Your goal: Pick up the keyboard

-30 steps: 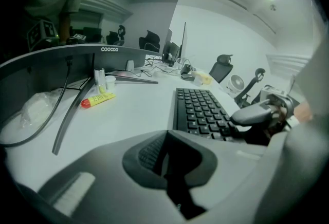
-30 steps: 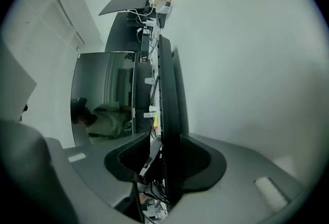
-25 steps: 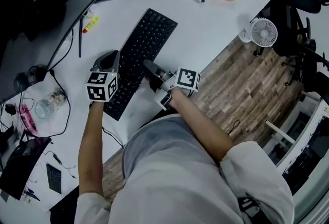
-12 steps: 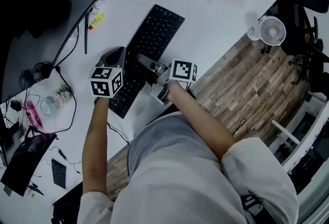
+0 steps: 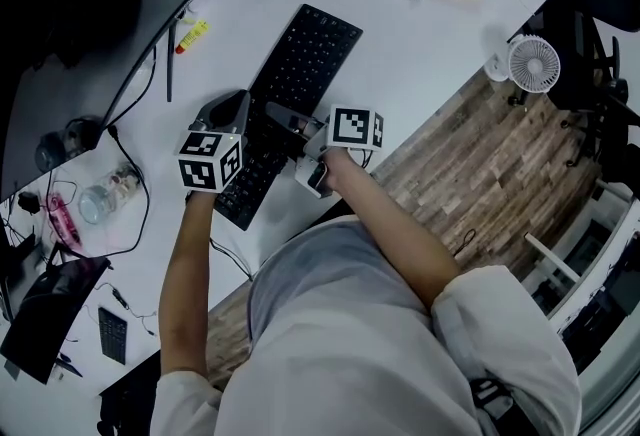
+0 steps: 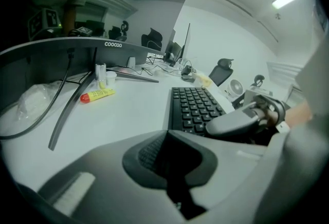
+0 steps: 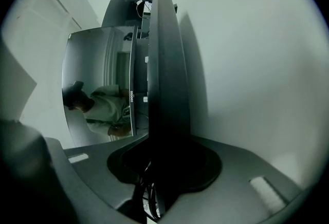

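Head view: black rectangular keyboard (image 5: 300, 54) lies on a roomy white desktop (image 5: 400, 34), its right edge clamped by the right gripper (image 5: 281, 114), deeper than before. At its left edge, the left gripper (image 5: 234, 105) keeps its jaws together.

The left tool (image 6: 167, 138) seems clamped on the keyboard (image 6: 198, 110), the right tool (image 6: 226, 124) resting alongside.

White desk (image 5: 420, 34); keyboard (image 5: 300, 64), perhaps glue tube (image 5: 191, 36)

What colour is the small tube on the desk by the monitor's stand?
The tube is yellow with a red cap, clearest in the left gripper view.
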A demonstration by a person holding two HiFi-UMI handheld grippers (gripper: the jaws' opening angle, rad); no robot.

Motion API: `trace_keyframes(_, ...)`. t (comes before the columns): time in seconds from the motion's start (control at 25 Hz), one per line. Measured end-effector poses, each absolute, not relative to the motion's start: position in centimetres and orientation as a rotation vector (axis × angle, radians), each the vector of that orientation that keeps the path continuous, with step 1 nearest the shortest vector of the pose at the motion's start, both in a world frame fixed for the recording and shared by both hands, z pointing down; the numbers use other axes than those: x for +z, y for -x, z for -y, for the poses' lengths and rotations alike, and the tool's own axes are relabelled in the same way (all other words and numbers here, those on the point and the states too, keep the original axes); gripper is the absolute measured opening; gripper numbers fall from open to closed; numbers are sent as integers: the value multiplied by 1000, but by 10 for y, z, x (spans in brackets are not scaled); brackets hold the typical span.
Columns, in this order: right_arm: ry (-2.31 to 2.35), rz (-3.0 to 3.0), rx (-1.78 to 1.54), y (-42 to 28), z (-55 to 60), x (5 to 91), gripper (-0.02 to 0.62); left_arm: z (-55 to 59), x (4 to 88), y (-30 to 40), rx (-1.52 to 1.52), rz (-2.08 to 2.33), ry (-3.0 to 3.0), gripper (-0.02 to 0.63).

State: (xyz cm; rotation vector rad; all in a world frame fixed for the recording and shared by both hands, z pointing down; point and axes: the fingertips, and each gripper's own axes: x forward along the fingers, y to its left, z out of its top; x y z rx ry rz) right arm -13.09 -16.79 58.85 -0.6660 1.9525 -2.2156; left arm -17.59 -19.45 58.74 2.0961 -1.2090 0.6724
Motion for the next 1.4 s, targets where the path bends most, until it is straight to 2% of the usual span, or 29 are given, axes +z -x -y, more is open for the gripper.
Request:
trace_keyframes(0.2, 685, -2034, -2232, 134, 166, 592, 98, 192, 581, 178, 639, 1243, -2111, 0)
trace_keyframes(0.4, 688, -2069, -2218, 135, 166, 591, 118, 190, 570, 170, 617, 1202, -2162, 0)
trace_keyframes(0.76, 658, -2094, -2171, 128, 163, 576, 71, 185, 552, 163, 533, 1183, -2186, 0)
trace_keyframes(1.4, 581, -2189, -2028, 121, 164, 525, 64, 180, 500, 170, 361, 1227, -2199, 0)
